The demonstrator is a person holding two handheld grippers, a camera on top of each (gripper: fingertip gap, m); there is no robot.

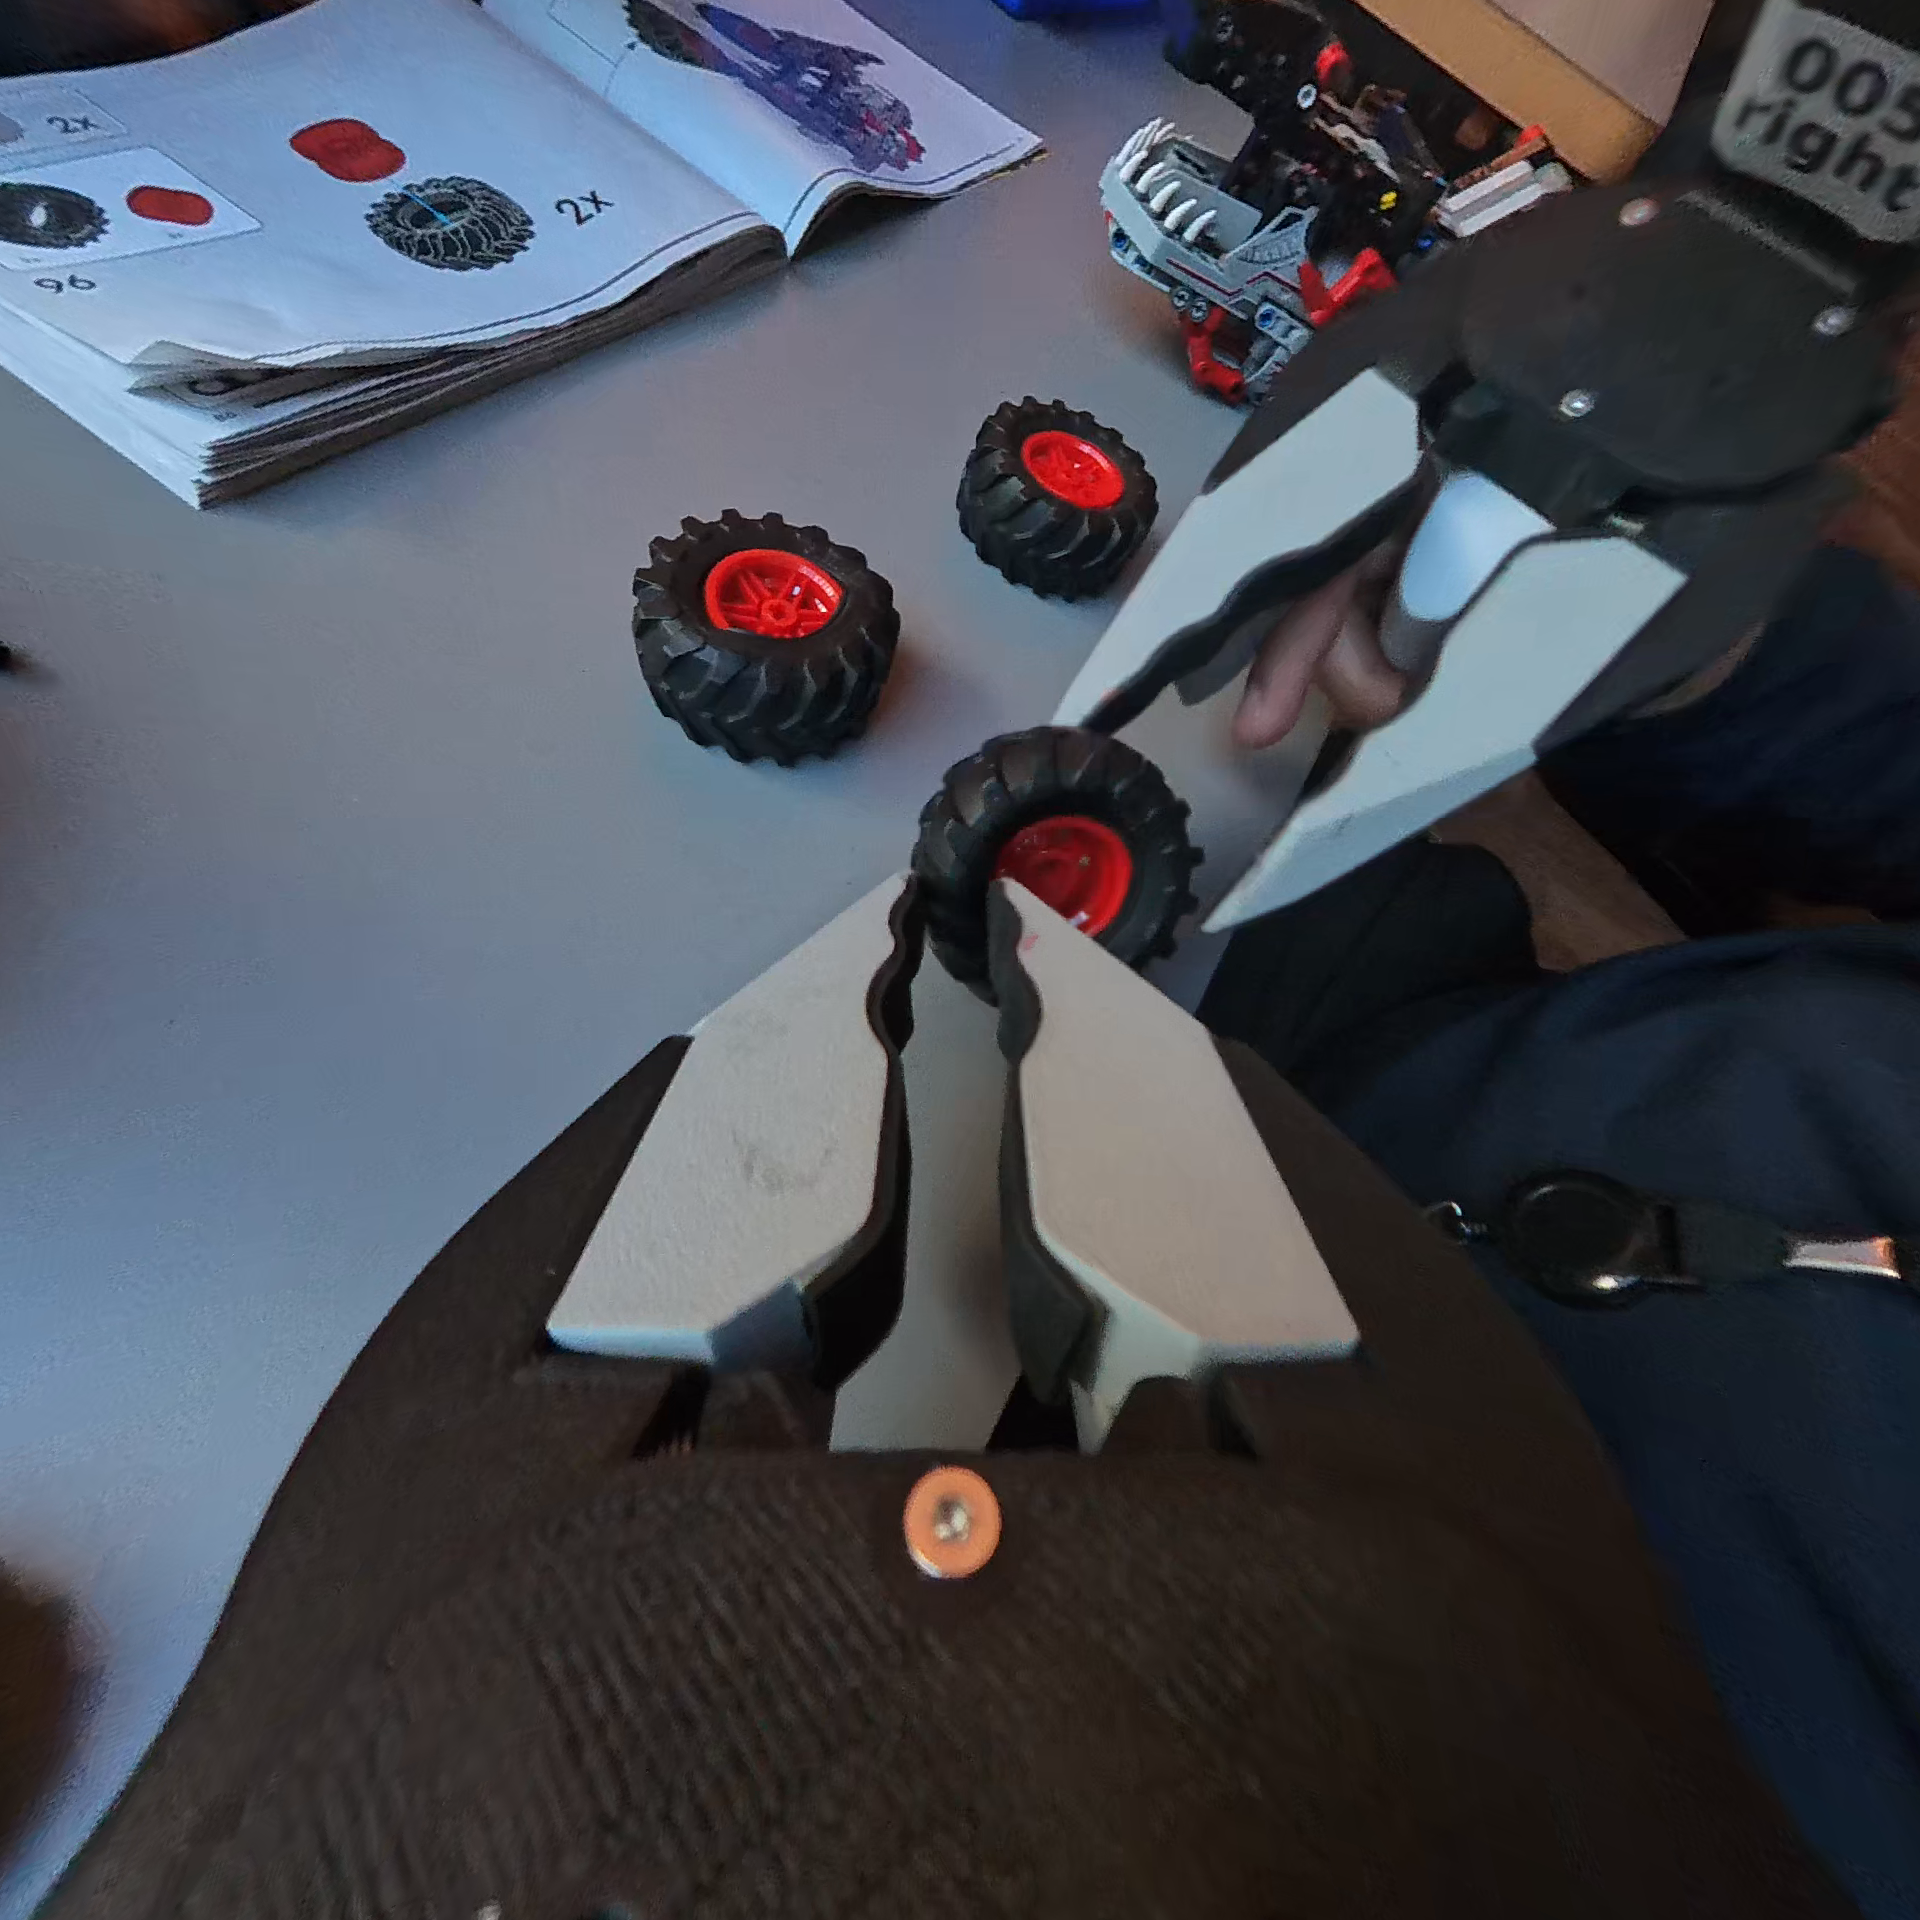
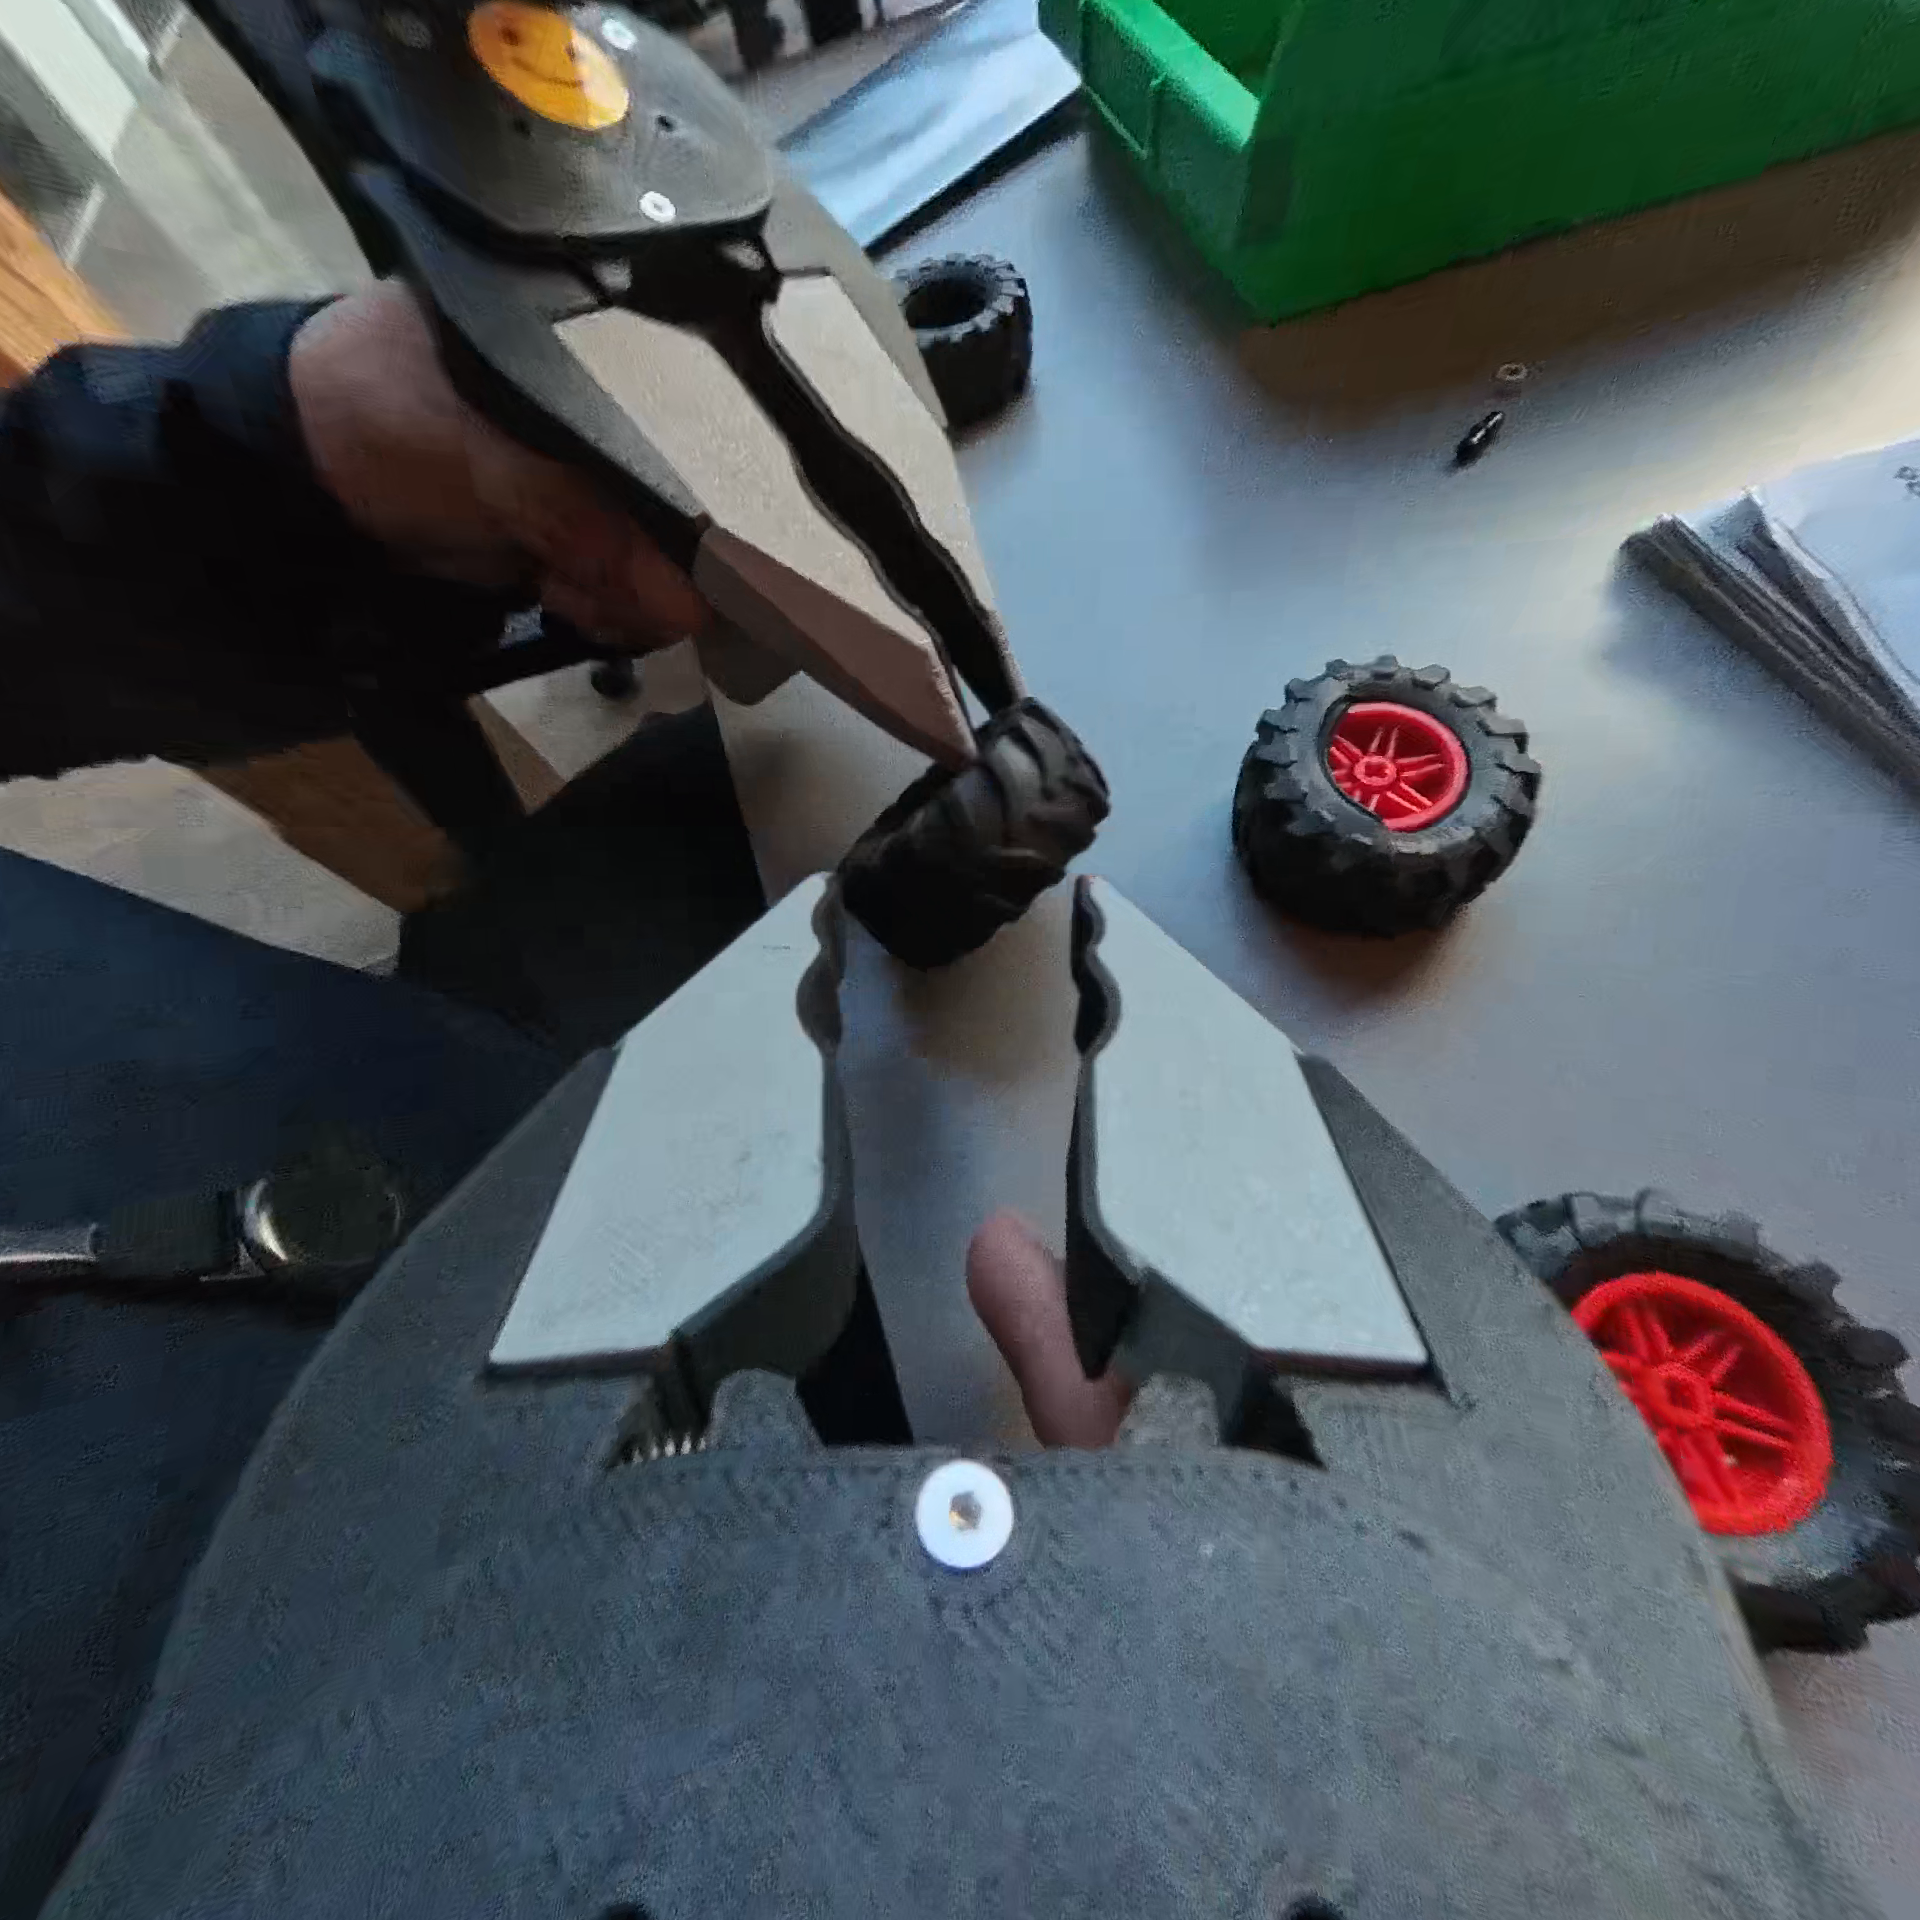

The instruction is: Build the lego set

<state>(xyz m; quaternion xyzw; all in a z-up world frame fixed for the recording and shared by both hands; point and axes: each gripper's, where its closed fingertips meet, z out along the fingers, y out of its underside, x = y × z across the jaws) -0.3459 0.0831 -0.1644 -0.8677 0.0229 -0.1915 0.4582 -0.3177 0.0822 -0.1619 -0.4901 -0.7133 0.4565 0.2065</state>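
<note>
My left gripper (image 1: 954, 899) is shut on the side wall of a black tyre with a red rim (image 1: 1070, 868), one finger outside the tyre and one against the rim, held just above the grey table (image 1: 312, 831). In the right wrist view this wheel (image 2: 977, 842) shows its tread, with the left gripper (image 2: 982, 727) pinching it from above. My right gripper (image 2: 954, 899) is open, its fingertips on either side of the wheel's near end; it also shows in the left wrist view (image 1: 1153, 821). Two more red-rimmed wheels (image 1: 764, 634) (image 1: 1055, 499) lie on the table.
An open instruction booklet (image 1: 416, 208) lies at the far left. The partly built grey, black and red vehicle (image 1: 1278, 208) stands at the back. A bare black tyre (image 2: 966, 332), a small black pin (image 2: 1477, 436) and a green bin (image 2: 1455, 156) are farther off. The person's lap is beyond the table edge. Only a small space, under 4 cm, lies between the two pairs of fingers. About 15 cm separates my left fingertips from the small black pin (image 2: 1477, 436).
</note>
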